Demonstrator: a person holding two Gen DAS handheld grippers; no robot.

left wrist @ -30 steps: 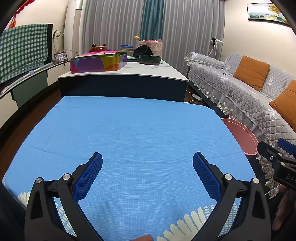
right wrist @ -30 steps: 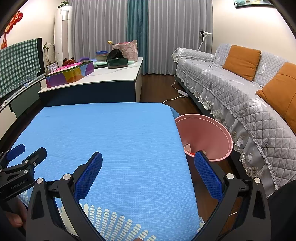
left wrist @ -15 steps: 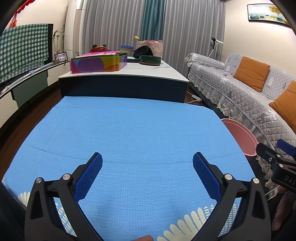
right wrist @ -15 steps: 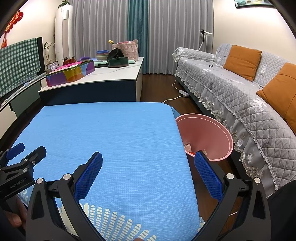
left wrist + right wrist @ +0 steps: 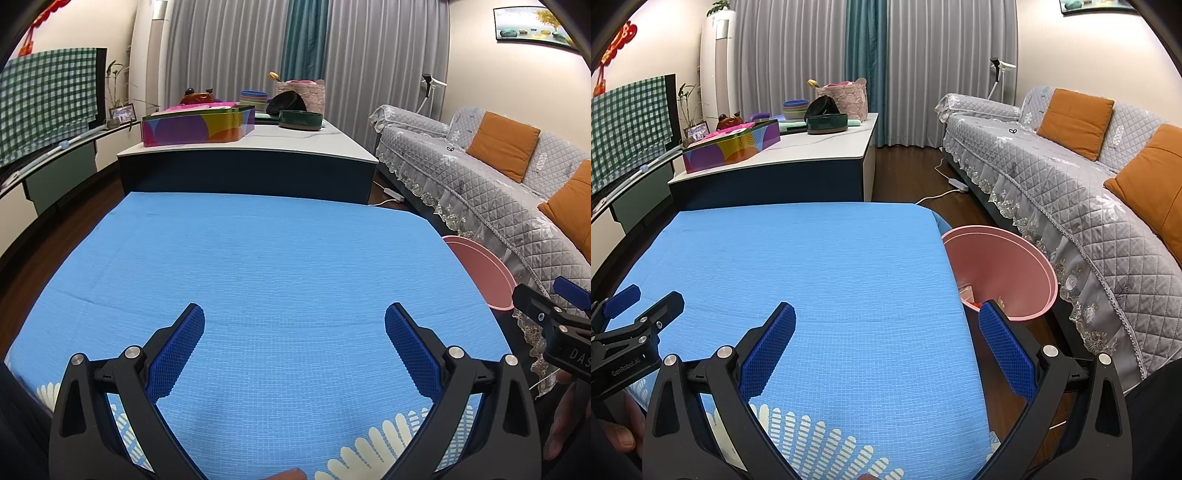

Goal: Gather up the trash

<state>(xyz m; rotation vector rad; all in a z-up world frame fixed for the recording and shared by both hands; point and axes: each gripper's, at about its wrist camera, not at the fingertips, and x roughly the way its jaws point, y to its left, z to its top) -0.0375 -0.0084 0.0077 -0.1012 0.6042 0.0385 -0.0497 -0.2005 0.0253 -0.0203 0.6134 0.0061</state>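
A pink bin [image 5: 1008,273] stands on the floor at the right edge of the table with the blue cloth [image 5: 812,266]; some trash [image 5: 967,293] lies inside it. The bin's rim also shows in the left wrist view [image 5: 484,273]. I see no loose trash on the cloth. My left gripper [image 5: 294,332] is open and empty, low over the cloth's near middle. My right gripper [image 5: 886,334] is open and empty over the cloth's near right edge, its right finger in front of the bin. Each gripper shows at the other view's edge, the right gripper [image 5: 550,314] and the left gripper [image 5: 639,314].
A white-topped dark cabinet [image 5: 247,162] stands beyond the table with a colourful box [image 5: 195,127], bowls and a basket on it. A grey sofa [image 5: 1071,177] with orange cushions runs along the right. A power strip and cord [image 5: 953,184] lie on the floor.
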